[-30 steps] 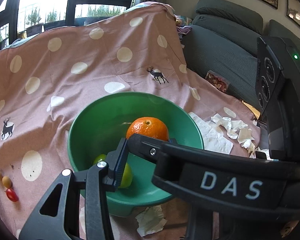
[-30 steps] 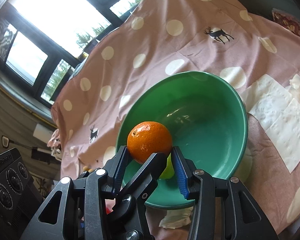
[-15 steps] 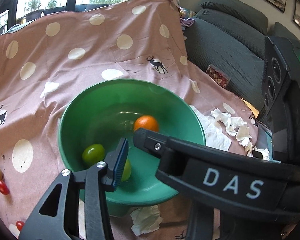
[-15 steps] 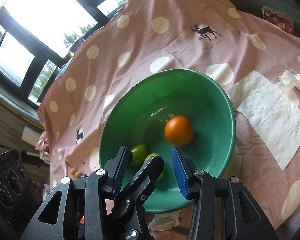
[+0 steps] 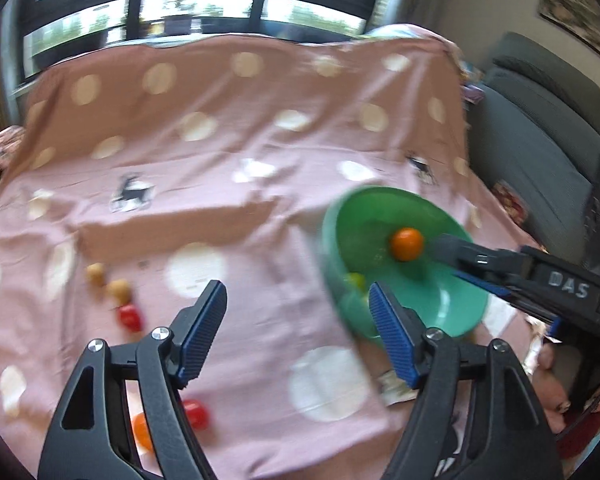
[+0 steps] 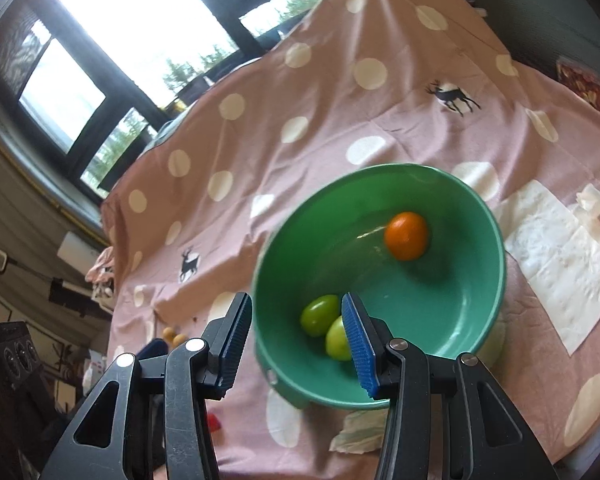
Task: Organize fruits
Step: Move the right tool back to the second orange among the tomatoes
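A green bowl [image 5: 452,304] [image 6: 440,312] stands on the pink dotted cloth. In it lie an orange [image 5: 407,243] [image 6: 406,236] and two green fruits [image 6: 319,314]. My left gripper [image 5: 298,320] hovers over the cloth left of the bowl. Its jaws are opening and nothing is between them. My right gripper [image 6: 296,332] [image 5: 448,258] stands open and empty at the bowl's near rim. Small yellow fruits [image 5: 119,290] and a red one [image 5: 129,317] lie on the cloth to the left. Another red one [image 5: 196,414] and an orange one [image 5: 142,432] show under my left finger.
White paper napkins [image 6: 556,256] lie right of the bowl, and a crumpled tissue [image 6: 356,432] lies at its foot. A grey sofa [image 5: 540,140] borders the cloth on the right. Windows run along the far side.
The orange left my right gripper's jaws and rolled into the bowl. My left gripper swung left, away from the bowl, and its jaws spread wider.
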`<state>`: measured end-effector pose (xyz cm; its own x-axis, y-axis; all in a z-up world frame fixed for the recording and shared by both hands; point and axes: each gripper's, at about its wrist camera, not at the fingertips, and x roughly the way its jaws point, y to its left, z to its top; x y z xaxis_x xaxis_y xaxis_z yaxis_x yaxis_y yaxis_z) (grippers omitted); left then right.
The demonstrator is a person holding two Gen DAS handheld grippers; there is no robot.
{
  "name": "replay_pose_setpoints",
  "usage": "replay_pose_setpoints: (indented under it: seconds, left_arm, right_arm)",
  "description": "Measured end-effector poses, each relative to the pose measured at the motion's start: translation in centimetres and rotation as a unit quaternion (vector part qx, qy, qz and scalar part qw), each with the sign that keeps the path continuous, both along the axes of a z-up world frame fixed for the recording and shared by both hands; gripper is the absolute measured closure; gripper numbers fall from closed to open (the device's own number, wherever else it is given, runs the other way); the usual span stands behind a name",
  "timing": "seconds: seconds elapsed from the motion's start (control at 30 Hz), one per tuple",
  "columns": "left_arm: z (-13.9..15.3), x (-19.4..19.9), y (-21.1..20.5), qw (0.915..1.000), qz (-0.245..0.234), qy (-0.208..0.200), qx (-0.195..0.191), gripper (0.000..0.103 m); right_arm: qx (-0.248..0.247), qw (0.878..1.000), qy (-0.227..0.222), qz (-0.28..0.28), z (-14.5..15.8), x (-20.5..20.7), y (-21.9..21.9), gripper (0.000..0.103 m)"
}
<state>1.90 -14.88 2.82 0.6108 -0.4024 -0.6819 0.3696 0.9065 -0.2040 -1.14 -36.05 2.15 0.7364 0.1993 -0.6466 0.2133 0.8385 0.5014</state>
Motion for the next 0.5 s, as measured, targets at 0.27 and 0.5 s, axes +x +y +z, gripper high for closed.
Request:
replay_pose_setpoints:
  seconds: [0.27, 0.5]
  left_arm:
    - [-1.9, 0.0, 11.3, 0.9853, 0.163, 0.042, -0.028, 0.025]
    - [-4.6, 0.7, 17.4, 0.9707, 0.224, 0.066, -0.057, 0.025]
  right_arm:
    - [0.013, 0.991, -0.009, 0.135, 0.7, 1.5, 5.6, 0.055]
    - [0.028, 0.953, 0.037, 0.298, -1.4, 4.1, 14.9, 0.055]
